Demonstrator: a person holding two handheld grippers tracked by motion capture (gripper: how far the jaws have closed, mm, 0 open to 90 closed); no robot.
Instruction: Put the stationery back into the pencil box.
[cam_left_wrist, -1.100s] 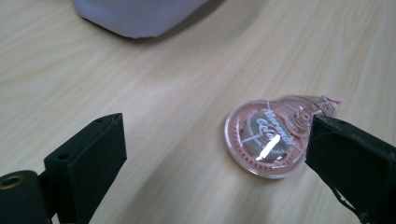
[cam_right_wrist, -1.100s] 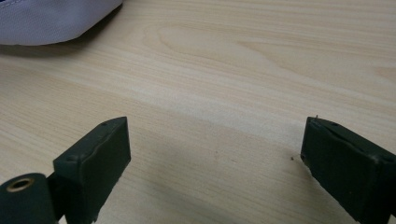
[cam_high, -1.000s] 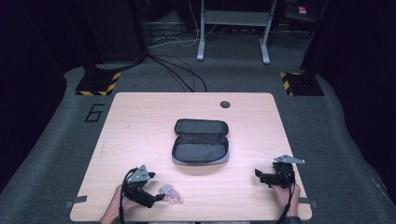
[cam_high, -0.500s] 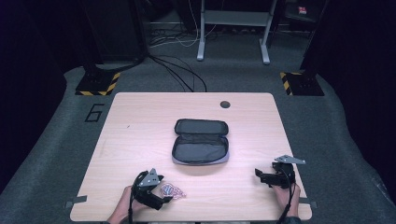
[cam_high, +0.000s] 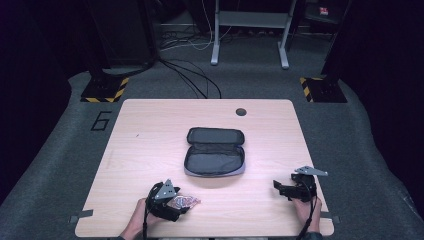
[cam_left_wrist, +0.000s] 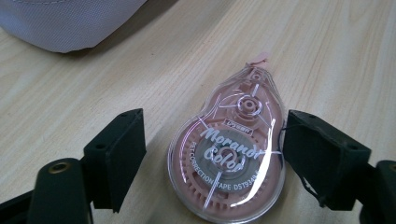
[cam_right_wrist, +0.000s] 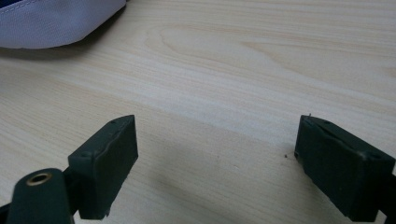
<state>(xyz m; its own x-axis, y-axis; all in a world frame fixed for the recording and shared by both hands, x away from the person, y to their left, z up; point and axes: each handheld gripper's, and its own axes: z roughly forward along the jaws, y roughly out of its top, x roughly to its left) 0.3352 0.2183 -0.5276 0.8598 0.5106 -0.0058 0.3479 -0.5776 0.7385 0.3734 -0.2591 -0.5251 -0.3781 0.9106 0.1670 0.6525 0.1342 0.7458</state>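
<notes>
Left tool straddles the pink correction tape, flat on the worktop at 6 o'clock of the open grey pouch. Its jaws have just been closing; the right one touches the casing, a gap remains at the left, no clamp. Right tool at the pouch's 4 o'clock, jaws apart over bare wood.

Overhead table view, two close-ups

Pink clear correction tape dispenser flat on table, near front edge.
</notes>
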